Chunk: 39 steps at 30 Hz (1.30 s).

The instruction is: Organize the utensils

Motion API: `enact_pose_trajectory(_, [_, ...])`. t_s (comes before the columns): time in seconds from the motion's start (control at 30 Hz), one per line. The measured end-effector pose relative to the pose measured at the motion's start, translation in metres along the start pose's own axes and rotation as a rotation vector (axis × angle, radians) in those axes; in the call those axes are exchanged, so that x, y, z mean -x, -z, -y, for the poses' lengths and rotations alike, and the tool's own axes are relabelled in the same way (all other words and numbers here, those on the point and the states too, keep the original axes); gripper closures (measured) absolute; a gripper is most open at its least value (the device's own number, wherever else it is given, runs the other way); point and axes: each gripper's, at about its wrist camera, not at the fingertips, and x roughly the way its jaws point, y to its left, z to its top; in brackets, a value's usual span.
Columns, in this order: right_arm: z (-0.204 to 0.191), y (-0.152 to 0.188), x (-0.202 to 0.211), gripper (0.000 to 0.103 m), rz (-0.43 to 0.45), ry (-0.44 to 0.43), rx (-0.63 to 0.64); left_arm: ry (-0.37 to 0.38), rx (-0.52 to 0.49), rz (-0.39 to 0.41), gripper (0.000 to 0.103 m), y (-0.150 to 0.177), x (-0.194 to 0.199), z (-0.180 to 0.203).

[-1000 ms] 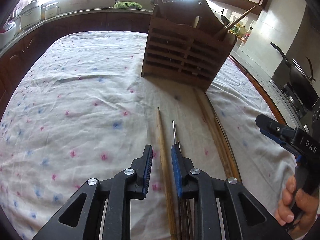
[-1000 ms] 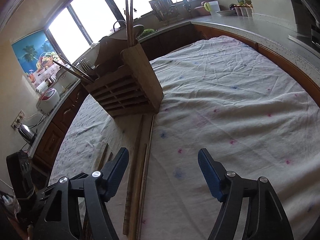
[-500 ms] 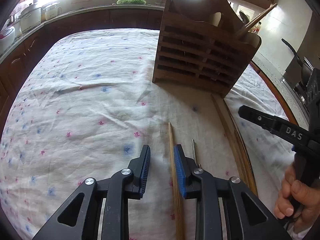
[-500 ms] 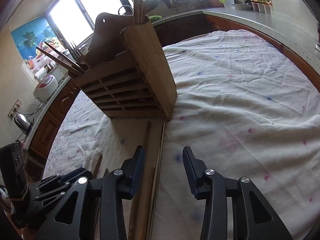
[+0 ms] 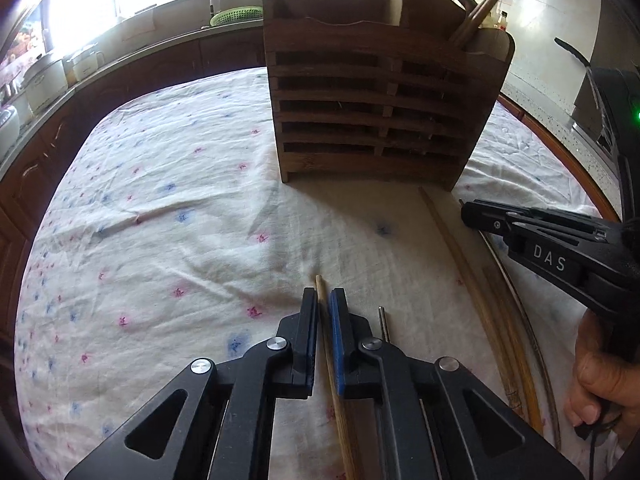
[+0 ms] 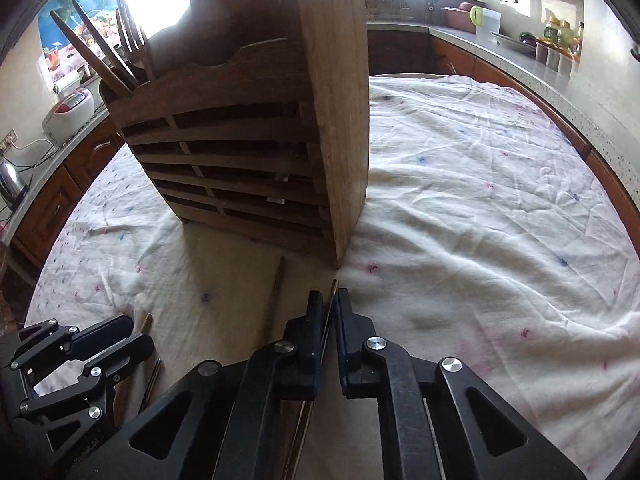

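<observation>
A slatted wooden utensil holder [image 5: 380, 112] stands on the flowered tablecloth [image 5: 160, 216]; it also shows in the right wrist view [image 6: 256, 152] with chopsticks [image 6: 92, 52] sticking out of it. My left gripper [image 5: 323, 300] is shut on a bamboo chopstick [image 5: 319, 282] that lies on the cloth. A metal chopstick [image 5: 383, 322] lies just to its right. My right gripper [image 6: 329, 304] is shut on a thin dark chopstick [image 6: 333, 288] near the holder's corner. Another wooden chopstick [image 6: 276, 292] lies beside it on the left. The right gripper also shows in the left wrist view [image 5: 472, 212].
More long wooden chopsticks [image 5: 472, 280] lie at the right of the cloth. Kitchen counters ring the table, with a rice cooker [image 6: 68, 112], a kettle [image 6: 10, 178], a green basket [image 5: 236, 16] by the sink, and a pan [image 5: 576, 56] at the right.
Both grippers moved forward toward the holder and shut. The left closed on the bamboo chopstick, the right on the thin dark chopstick.
</observation>
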Motion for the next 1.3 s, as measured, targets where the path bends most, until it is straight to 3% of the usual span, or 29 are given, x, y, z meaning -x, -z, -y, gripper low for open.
enact_pose_trajectory(0.23, [0.009, 0.014, 0.032, 0.099, 0.026, -0.098, -0.08, 0.117, 0.125, 0.053, 0.1, 0.008, 0.034, -0.028])
enact_pose_trajectory(0.57, [0.016, 0.019, 0.125, 0.099, 0.181, -0.2, -0.122, 0.193, 0.146, 0.206, 0.101, 0.026, 0.127, -0.045])
enact_pose_trajectory(0.93, [0.01, 0.014, 0.207, 0.099, 0.342, -0.242, -0.099, 0.222, 0.102, 0.355, 0.101, 0.052, 0.222, -0.046])
enact_pose_trajectory(1.3, [0.006, 0.001, 0.236, 0.099, 0.435, -0.25, -0.081, 0.219, 0.083, 0.439, 0.102, 0.054, 0.251, -0.047])
